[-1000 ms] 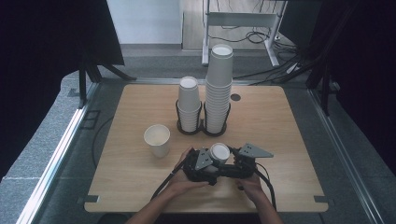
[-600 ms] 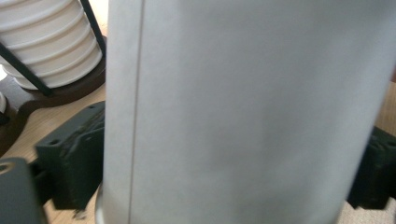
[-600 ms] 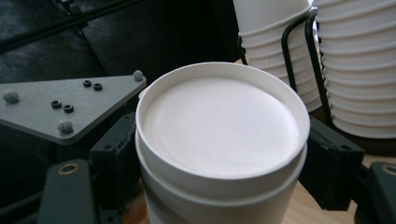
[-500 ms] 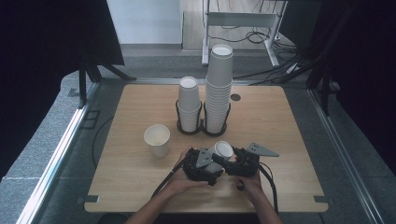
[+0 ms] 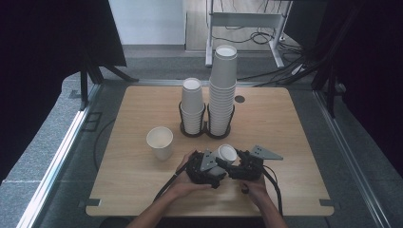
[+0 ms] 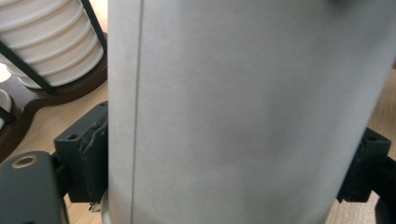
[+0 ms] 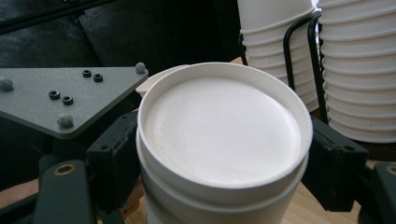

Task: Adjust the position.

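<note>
Here, near the front edge of the light wooden surface (image 5: 294,142), both hands hold their grippers against a small stack of white paper cups (image 5: 224,156) turned bottom up, lifted between them. The left gripper (image 5: 209,167) has its jaws pinching the cup wall; they have just been closing, with the cup between them, and in the left gripper view the plain white side (image 6: 243,112) sits against both black pads. The right gripper (image 5: 240,166) has its jaws spread wide around the same stack, one either side below the recessed base (image 7: 222,126). Behind stand two tall stacks of white cups in a black wire holder (image 5: 205,128), and a single upright white cup (image 5: 160,141) stands to the left.
</note>
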`<state>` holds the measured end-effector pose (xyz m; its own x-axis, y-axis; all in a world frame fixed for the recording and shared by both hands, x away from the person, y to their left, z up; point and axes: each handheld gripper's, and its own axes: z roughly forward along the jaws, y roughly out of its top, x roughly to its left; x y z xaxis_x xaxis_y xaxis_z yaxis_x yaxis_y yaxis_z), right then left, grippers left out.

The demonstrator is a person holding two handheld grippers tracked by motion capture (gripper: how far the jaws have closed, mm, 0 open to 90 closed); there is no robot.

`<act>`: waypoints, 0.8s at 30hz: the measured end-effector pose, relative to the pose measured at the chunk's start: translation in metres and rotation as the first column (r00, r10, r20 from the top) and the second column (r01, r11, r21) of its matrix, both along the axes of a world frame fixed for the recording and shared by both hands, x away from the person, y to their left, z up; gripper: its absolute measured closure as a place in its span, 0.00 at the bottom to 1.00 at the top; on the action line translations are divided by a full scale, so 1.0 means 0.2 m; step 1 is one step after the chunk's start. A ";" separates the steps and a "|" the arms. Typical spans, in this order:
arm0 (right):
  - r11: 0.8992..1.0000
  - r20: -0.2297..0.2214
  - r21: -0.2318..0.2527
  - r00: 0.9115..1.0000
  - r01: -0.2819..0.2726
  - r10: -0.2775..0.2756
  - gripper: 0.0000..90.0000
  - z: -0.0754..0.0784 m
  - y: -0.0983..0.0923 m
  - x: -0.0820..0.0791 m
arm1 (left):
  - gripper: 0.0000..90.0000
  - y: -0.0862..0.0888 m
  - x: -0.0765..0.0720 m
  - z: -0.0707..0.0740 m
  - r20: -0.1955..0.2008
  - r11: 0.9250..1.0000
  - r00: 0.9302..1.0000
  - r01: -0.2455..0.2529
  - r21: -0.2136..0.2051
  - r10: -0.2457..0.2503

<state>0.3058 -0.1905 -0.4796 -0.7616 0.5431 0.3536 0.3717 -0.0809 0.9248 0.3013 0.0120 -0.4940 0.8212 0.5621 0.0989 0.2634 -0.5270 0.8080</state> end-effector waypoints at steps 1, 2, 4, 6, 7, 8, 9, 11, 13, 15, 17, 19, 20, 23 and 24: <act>1.000 0.000 0.001 1.000 0.003 -0.003 0.24 0.00 0.00 0.00 | 0.14 0.00 0.00 0.00 0.003 1.000 1.000 -0.001 0.003 0.001; 1.000 -0.001 0.001 1.000 0.005 -0.005 0.24 0.00 0.00 0.00 | 0.14 0.00 0.00 0.00 0.005 1.000 1.000 -0.001 0.004 0.001; 1.000 0.002 0.000 1.000 0.011 -0.011 0.24 0.00 0.00 0.00 | 0.14 0.00 0.00 0.00 0.005 1.000 1.000 -0.001 0.005 0.001; 1.000 0.005 -0.004 1.000 0.015 -0.015 0.24 0.00 0.00 0.00 | 0.14 0.00 0.00 0.00 0.003 1.000 1.000 0.000 0.009 0.000; 1.000 0.007 -0.006 1.000 0.016 -0.016 0.23 0.00 0.00 0.00 | 0.14 0.00 0.00 0.00 0.004 1.000 1.000 0.000 0.015 -0.001; 1.000 0.009 -0.009 1.000 0.018 -0.018 0.22 0.00 0.00 0.00 | 0.14 0.00 0.00 0.01 0.009 1.000 1.000 0.002 0.029 -0.002; 1.000 0.010 -0.011 1.000 0.020 -0.020 0.22 0.00 0.00 0.00 | 0.14 0.00 0.00 0.01 0.012 1.000 1.000 -0.003 0.029 0.002; 1.000 0.011 -0.013 1.000 0.020 -0.020 0.20 0.00 -0.01 0.00 | 0.14 0.00 0.01 0.01 0.015 0.999 1.000 0.004 0.037 -0.004; 1.000 0.012 -0.008 1.000 0.019 -0.019 0.19 0.00 -0.01 0.00 | 0.14 0.00 0.01 0.02 0.013 0.999 1.000 0.007 0.032 -0.007; 1.000 0.016 -0.008 1.000 0.022 -0.022 0.18 0.01 -0.02 0.00 | 0.15 -0.01 0.01 0.02 0.011 1.000 1.000 0.005 0.030 -0.005; 1.000 0.019 0.005 1.000 0.023 -0.023 0.18 0.03 -0.04 0.00 | 0.14 -0.01 0.01 0.03 0.012 0.999 1.000 0.011 0.042 -0.012; 0.999 0.025 0.017 0.999 0.027 -0.028 0.18 0.04 -0.06 0.00 | 0.14 -0.01 0.02 0.03 0.014 0.999 1.000 0.008 0.047 -0.009; 0.999 0.030 0.016 0.999 0.032 -0.032 0.18 0.05 -0.07 0.00 | 0.14 0.00 0.02 0.03 0.011 0.999 1.000 0.008 0.047 -0.008; 0.999 0.046 0.015 0.998 0.036 -0.037 0.18 0.07 -0.09 0.00 | 0.15 0.00 0.03 0.03 0.015 0.998 1.000 0.004 0.057 -0.004; 0.999 0.053 0.009 0.998 0.035 -0.035 0.18 0.08 -0.10 0.00 | 0.15 0.01 0.03 0.04 0.014 0.998 1.000 0.005 0.063 -0.006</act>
<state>0.3059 -0.2109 -0.4640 -0.7600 0.5669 0.3178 0.3187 -0.1010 0.9424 0.3083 0.0131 -0.4870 0.8227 0.5496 0.1455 0.2489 -0.5783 0.7769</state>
